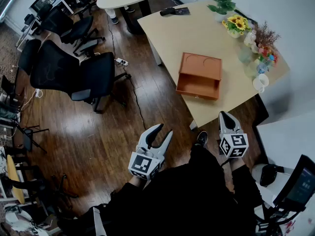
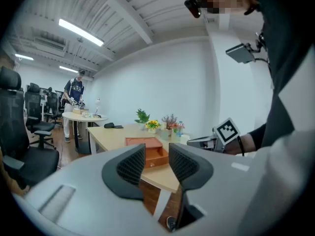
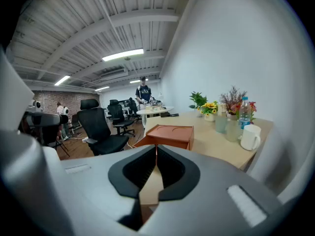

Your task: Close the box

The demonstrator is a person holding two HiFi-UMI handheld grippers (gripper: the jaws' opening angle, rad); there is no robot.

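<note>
While both tools hang well short of the table, the box sits near its front edge, drawer slid out towards that edge. The left hand-held gripper is narrowly parted and empty; the right hand-held gripper is pressed together, empty. An off-centre push could jam the drawer or skate the smooth, orange-brown rectangular box across the slick pale top.

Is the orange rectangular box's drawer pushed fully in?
No, the drawer stands pulled out of the orange rectangular box, its inside showing.
</note>
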